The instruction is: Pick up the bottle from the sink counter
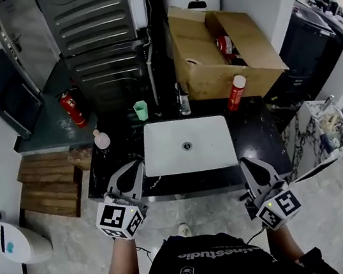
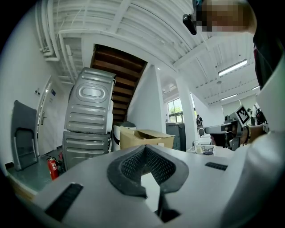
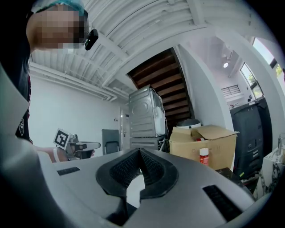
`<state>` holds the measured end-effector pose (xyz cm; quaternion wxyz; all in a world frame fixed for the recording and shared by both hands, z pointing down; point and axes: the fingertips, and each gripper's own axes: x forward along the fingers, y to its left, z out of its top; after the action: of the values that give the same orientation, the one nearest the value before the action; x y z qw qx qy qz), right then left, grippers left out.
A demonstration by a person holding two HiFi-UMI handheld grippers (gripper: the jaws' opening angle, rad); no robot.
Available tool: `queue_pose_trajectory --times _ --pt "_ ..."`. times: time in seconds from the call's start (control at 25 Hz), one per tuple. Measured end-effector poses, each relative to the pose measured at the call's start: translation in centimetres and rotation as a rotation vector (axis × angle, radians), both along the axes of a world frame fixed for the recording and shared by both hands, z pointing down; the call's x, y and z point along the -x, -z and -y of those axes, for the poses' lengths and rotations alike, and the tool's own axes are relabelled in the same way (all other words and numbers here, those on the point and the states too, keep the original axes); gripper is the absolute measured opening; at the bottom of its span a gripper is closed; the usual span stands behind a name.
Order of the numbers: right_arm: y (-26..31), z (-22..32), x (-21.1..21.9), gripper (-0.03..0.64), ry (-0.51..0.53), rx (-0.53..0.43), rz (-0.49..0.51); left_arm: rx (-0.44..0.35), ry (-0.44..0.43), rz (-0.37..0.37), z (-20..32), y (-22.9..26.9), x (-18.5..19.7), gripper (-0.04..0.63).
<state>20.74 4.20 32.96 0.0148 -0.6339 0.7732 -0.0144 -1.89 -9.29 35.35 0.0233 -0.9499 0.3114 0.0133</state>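
Note:
A red bottle with a white cap point(image 1: 237, 92) stands on the dark sink counter point(image 1: 259, 138), at the back right by the cardboard box; it also shows in the right gripper view point(image 3: 204, 156). A small pale bottle with a pink top point(image 1: 101, 140) stands at the counter's left end. My left gripper point(image 1: 135, 165) hangs over the front left edge of the counter, shut and empty, its pads meeting point(image 2: 145, 148). My right gripper point(image 1: 247, 162) is at the front right edge, likewise shut with nothing in it point(image 3: 140, 151). Both are well short of either bottle.
A white basin point(image 1: 162, 160) fills the middle of the counter. Behind it stand a green cup point(image 1: 141, 110) and a clear bottle point(image 1: 183, 102). An open cardboard box point(image 1: 217, 77) sits at the back right. Stacked washing machines point(image 1: 103, 53) and a fire extinguisher point(image 1: 73, 108) are at the back left.

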Motion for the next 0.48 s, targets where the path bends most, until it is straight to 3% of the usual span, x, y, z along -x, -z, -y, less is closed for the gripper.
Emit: queue_pose_trajectory --times 0.28,0.48 --pt "-0.8 5.6 1.1 0.037 0.009 0.030 -0.025 0.064 0.034 -0.029 5.9 -2.0 1.1 0.014" --pt "-1.8 8.6 0.5 0.037 0.045 0.055 -0.029 0.098 0.065 -0.009 8.7 -3.9 0.8 0.014"
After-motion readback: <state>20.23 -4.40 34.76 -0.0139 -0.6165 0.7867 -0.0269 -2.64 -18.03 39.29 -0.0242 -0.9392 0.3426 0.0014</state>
